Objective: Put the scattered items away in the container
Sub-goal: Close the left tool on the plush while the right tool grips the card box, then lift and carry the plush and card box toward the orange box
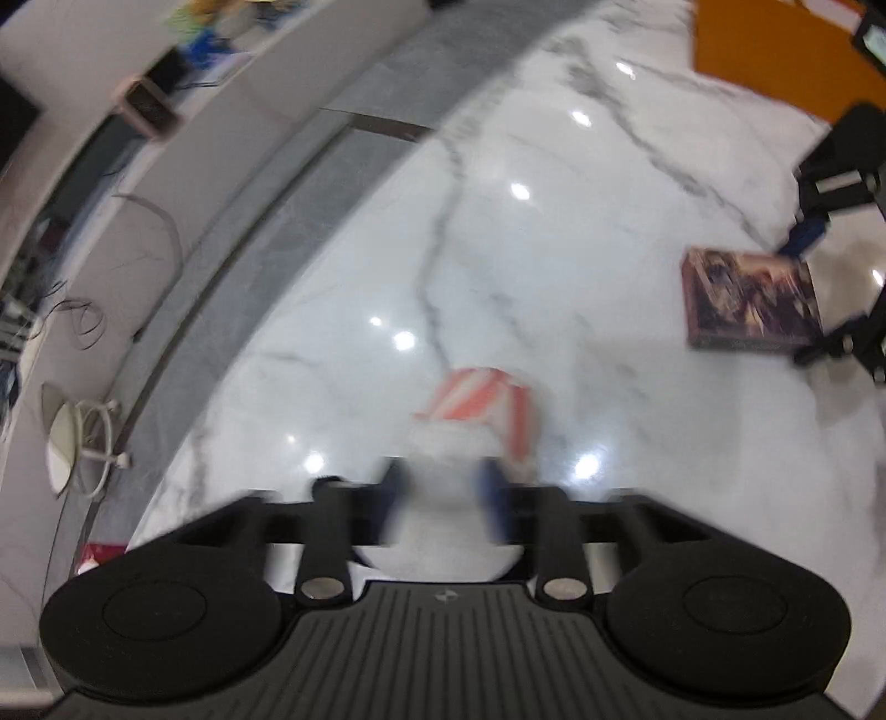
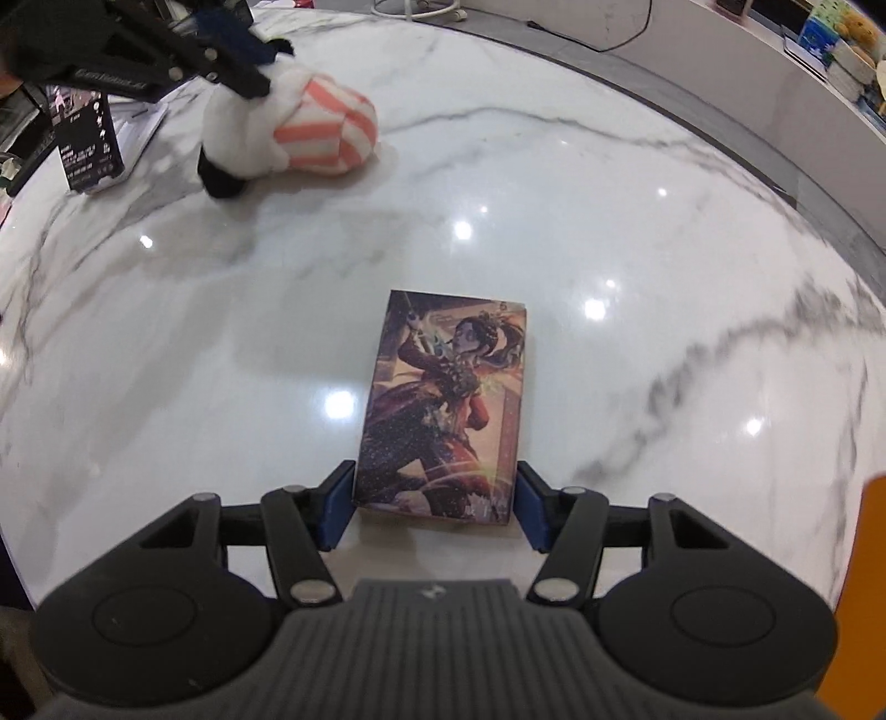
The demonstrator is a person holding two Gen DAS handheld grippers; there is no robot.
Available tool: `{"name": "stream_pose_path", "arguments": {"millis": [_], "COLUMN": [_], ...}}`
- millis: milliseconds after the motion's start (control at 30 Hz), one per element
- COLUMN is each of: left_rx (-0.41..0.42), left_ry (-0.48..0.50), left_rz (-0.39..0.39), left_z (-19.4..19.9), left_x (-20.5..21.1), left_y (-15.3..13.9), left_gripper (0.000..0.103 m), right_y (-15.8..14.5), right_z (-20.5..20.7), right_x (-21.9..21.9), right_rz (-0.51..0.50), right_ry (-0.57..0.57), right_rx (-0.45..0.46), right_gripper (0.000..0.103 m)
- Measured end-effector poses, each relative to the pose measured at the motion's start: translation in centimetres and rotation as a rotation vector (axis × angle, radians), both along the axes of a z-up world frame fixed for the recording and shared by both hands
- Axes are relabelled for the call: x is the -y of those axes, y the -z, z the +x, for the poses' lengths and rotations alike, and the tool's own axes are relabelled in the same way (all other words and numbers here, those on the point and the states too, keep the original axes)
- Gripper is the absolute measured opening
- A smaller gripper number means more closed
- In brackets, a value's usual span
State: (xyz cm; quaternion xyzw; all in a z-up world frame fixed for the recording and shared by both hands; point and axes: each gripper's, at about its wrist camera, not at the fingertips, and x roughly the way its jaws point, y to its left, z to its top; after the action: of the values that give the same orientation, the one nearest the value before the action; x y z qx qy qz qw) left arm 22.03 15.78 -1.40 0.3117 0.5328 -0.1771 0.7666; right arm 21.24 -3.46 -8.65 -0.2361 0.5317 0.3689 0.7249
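White marble tabletop [image 2: 554,183] under both my tools, one striped plush toy [image 2: 310,138] clamped in my left gripper [image 1: 443,498] just above it, one illustrated card box [image 2: 443,404] lying flat between my right gripper's [image 2: 434,507] spread fingers, one orange container edge [image 1: 775,61] far off.

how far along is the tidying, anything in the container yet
Nothing looks put away yet; only an orange edge that may be the container shows, its inside unseen. In hand: the left tool grips the striped plush toy, and the right tool straddles the illustrated box lying on the marble table. Left: carrying both over, plus the dark box at the table edge.
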Motion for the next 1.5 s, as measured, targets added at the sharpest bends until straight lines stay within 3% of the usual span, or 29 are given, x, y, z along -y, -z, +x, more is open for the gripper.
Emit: {"name": "stream_pose_path", "arguments": {"millis": [33, 100, 167, 233, 400, 567, 667, 900, 1100, 1367, 1500], "left_rx": [-0.026, -0.054, -0.016, 0.003, 0.031, 0.053, 0.079, 0.045, 0.033, -0.002, -0.046], "left_ry": [0.027, 0.081, 0.149, 0.178, 0.134, 0.169, 0.183, 0.101, -0.028, -0.072, -0.071], "left_rz": [0.022, 0.095, 0.214, 0.253, 0.222, 0.265, 0.24, 0.222, 0.083, -0.115, -0.143], "left_z": [-0.2, -0.7, -1.0, -0.5, 1.8, 2.9, 3.2, 4.0, 3.0, -1.9, -4.1], "left_x": [0.4, 1.4, 2.4, 2.7, 2.7, 3.0, 3.1, 3.1, 1.6, 2.3, 4.4], "left_y": [0.7, 2.3, 3.8, 4.4, 4.5, 6.1, 6.3, 5.8, 3.2, -1.9, -1.5], "left_gripper": [0.103, 0.103, 0.103, 0.103, 0.103, 0.103, 0.103, 0.095, 0.09, 0.091, 0.091], "right_y": [0.0, -0.5, -0.4, 0.1, -0.2, -0.2, -0.4, -0.3, -0.8, -2.0, -1.8], "right_z": [-0.3, -0.4, -0.8, -0.7, -1.3, -1.8, -1.9, -1.9, -2.0, -2.3, -2.9], "right_x": [0.5, 0.7, 0.8, 0.3, 1.0, 1.3, 1.4, 1.3, 1.5, 1.7, 1.5], "right_rz": [0.011, 0.038, 0.053, 0.061, 0.069, 0.072, 0.076, 0.087, 0.093, 0.119, 0.107], "right_ry": [0.032, 0.082, 0.084, 0.067, 0.059, 0.039, 0.032, 0.026, 0.031, 0.023, -0.006], "right_rx": [-0.008, -0.015, -0.015, -0.013, -0.016, -0.022, -0.018, -0.019, -0.008, 0.005, -0.01], "right_gripper": [0.062, 0.062, 0.062, 0.062, 0.061, 0.061, 0.061, 0.061, 0.061, 0.061, 0.061]}}
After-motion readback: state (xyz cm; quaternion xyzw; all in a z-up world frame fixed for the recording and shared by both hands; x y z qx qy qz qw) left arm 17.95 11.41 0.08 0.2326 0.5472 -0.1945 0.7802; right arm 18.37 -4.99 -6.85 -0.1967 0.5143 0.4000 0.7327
